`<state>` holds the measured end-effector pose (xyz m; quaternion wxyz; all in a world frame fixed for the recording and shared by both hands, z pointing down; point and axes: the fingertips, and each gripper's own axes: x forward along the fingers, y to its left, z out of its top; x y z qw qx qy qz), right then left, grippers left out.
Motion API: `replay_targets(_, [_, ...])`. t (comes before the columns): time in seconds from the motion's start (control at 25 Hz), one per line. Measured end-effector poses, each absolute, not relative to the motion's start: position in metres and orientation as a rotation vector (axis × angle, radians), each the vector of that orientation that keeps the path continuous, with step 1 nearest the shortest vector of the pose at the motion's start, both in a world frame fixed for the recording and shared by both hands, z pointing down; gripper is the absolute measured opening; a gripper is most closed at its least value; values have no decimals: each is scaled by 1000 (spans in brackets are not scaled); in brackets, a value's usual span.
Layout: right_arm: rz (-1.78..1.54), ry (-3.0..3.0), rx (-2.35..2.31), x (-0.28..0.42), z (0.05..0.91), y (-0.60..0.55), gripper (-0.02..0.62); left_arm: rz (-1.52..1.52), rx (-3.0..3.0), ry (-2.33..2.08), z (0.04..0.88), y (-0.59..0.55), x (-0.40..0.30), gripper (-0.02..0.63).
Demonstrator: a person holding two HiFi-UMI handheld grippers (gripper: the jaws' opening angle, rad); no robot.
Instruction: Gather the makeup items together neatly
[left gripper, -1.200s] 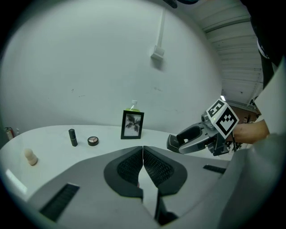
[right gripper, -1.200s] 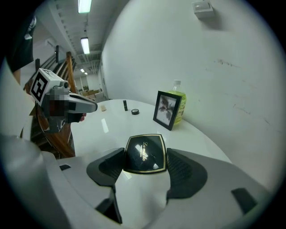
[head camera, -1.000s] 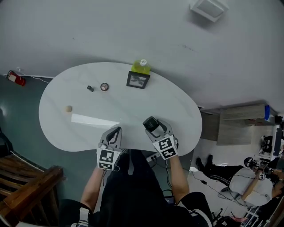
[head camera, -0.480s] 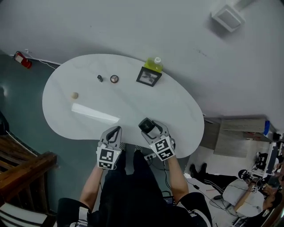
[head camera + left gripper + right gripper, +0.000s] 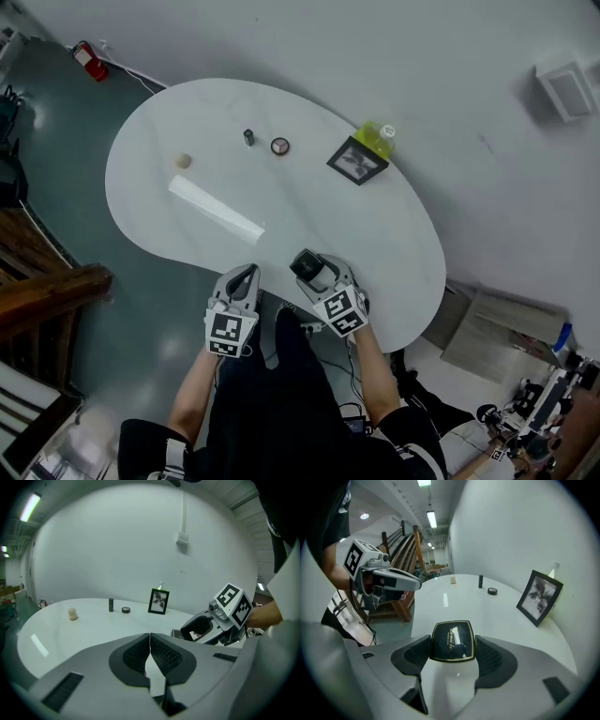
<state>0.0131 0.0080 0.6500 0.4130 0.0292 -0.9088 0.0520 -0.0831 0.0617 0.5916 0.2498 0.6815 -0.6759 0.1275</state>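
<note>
The right gripper [image 5: 315, 273] has its fingers [image 5: 493, 657] drawn in narrow on a black square compact [image 5: 451, 641]. The compact has rounded corners, a thin gold rim and gold script across its glossy lid. The lid faces up, and a ribbed pad presses each of two opposite side edges. In the head view the compact is at the near edge of the white kidney-shaped tabletop [image 5: 384, 239], just in front of the person. Whether it rests on the surface or hangs just above it cannot be told.

The left gripper [image 5: 150, 641] is just to the left of the right one, also at the tabletop's near edge. Its ribbed fingers [image 5: 133, 654] meet at the tips with nothing between them.

The other makeup items are well apart from the compact, on the far side of the tabletop. A small black lipstick tube [image 5: 248, 138] stands upright there, with a small round dark pot with a reddish top [image 5: 279, 145] near it. A beige rounded puff [image 5: 185, 160] sits farther left, apart from both.

To the right of the pot stands a black picture frame [image 5: 356, 160], with a yellow-green bottle with a white cap [image 5: 380, 138] just behind it. A red fire extinguisher [image 5: 86, 58] lies on the floor by the wall.
</note>
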Motion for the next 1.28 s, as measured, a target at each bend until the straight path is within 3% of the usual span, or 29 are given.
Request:
replay_targets(0.56, [148, -2223, -121, 20, 707, 21, 290, 306, 1656, -1917, 639, 88, -68, 20])
replay_targets(1.28, [146, -2362, 72, 33, 654, -5, 288, 352, 1725, -1966, 594, 80, -50, 20])
